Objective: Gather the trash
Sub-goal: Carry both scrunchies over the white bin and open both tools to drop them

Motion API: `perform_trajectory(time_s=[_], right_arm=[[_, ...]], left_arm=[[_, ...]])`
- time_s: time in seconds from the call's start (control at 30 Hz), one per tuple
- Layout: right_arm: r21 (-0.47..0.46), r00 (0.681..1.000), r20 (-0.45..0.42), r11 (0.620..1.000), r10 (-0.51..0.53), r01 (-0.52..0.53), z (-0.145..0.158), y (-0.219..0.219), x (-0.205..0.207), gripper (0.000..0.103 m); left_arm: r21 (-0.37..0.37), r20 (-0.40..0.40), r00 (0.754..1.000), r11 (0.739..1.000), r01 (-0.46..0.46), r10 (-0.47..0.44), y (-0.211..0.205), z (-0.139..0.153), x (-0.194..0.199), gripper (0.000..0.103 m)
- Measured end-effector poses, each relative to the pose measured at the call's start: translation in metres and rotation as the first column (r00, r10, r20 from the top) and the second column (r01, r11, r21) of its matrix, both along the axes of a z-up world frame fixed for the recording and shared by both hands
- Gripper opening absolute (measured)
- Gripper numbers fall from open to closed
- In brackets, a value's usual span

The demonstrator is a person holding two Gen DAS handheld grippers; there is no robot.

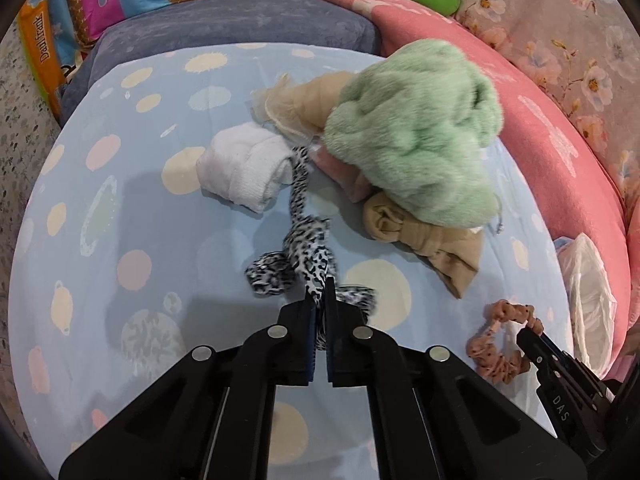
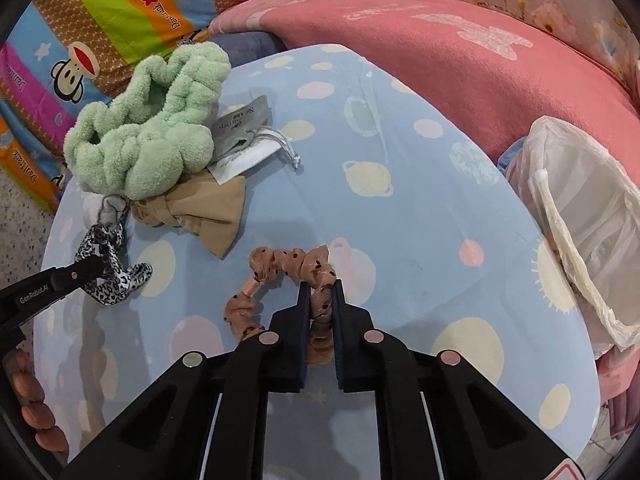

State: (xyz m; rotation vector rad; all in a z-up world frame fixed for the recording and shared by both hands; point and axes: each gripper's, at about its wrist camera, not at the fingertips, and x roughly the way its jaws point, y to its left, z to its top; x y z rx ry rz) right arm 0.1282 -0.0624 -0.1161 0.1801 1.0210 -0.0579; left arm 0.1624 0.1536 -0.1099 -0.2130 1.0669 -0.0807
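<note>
My left gripper (image 1: pixel 319 288) is shut on a black-and-white leopard-print hair band (image 1: pixel 296 256) that lies on the blue spotted bed sheet (image 1: pixel 120 200). The same band (image 2: pixel 112 272) shows at the left of the right wrist view, pinched by the left gripper (image 2: pixel 102 266). My right gripper (image 2: pixel 320 290) is shut on a dotted peach scrunchie band (image 2: pixel 280 268), which also appears low right in the left wrist view (image 1: pixel 496 344) with the right gripper (image 1: pixel 524 334) on it. A white plastic trash bag (image 2: pixel 580 232) stands open at the bed's right edge.
A fluffy green headband (image 1: pixel 416 132) lies over tan stockings (image 1: pixel 424 236), a pink cloth and a white rolled sock (image 1: pixel 248 168). A grey pouch with a tag (image 2: pixel 240 128) sits beside the green headband. A pink blanket (image 2: pixel 440 52) and a colourful quilt (image 2: pixel 100 20) border the sheet.
</note>
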Motion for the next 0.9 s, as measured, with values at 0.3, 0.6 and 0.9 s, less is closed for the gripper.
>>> perform_trajectory(time_s=[0.3, 0.6, 0.9], right_arm=[[0.014, 0.992, 0.125, 1.000, -0.006, 0.004, 0.059, -0.013, -0.019, 0.008], [-0.012, 0.961, 0.272, 0.998, -0.055, 0.061, 0.123, -0.056, -0.039, 0.008], [-0.028, 0.919, 0.360, 0.982, -0.162, 0.184, 0.164, -0.129, -0.061, 0.008]], left_arm=[[0.006, 0.101, 0.990, 0.995, 0.096, -0.096, -0.039, 0.057, -0.020, 0.002], [0.024, 0.221, 0.945, 0.970, 0.241, -0.240, -0.114, 0.115, -0.030, 0.002], [0.041, 0.307, 0.874, 0.923, 0.383, -0.376, -0.204, 0.159, -0.036, 0.002]])
